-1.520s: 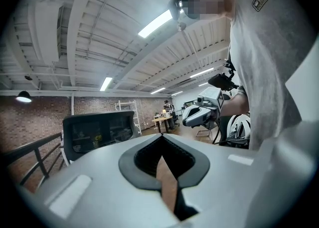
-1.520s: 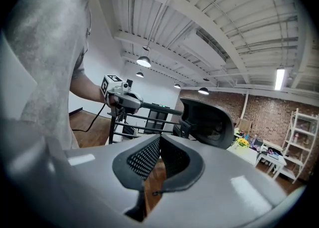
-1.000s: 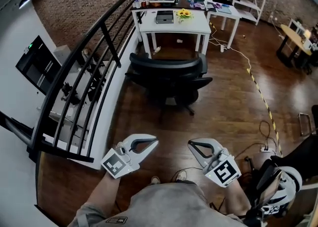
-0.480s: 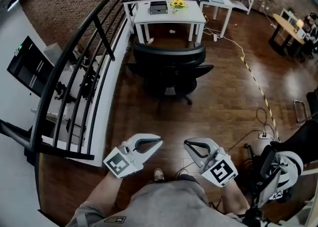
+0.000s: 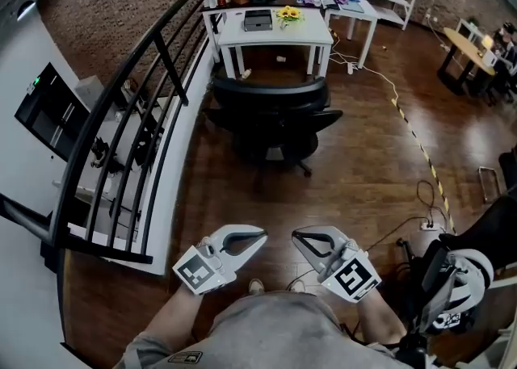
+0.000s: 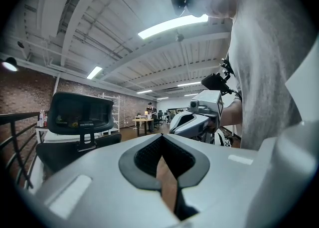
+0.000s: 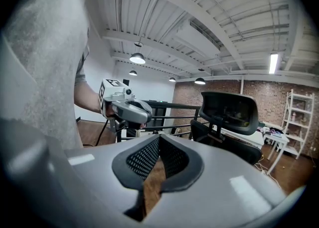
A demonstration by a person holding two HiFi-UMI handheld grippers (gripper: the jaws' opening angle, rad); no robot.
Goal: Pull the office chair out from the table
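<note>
The black office chair point(image 5: 273, 113) stands on the wood floor just in front of the white table point(image 5: 311, 33), its back towards me. Both grippers are held low near my body, well short of the chair. My left gripper point(image 5: 263, 236) is shut with nothing in it. So is my right gripper point(image 5: 296, 236), whose tips point at the left one's across a small gap. In the left gripper view the chair point(image 6: 79, 117) shows at the left and the right gripper point(image 6: 198, 118) ahead. The right gripper view has the chair point(image 7: 230, 114) at the right and the left gripper point(image 7: 127, 110) ahead.
A black railing point(image 5: 137, 101) runs along the left of the floor. A laptop point(image 5: 257, 20) and yellow flowers point(image 5: 288, 14) lie on the table. Cables point(image 5: 420, 218) and a striped tape line point(image 5: 420, 149) cross the floor at the right, near a white helmet-like object point(image 5: 456, 287).
Both grippers have drawn in towards each other, so the gap between their tips is narrower. The chair stays in the same spot by the table.
</note>
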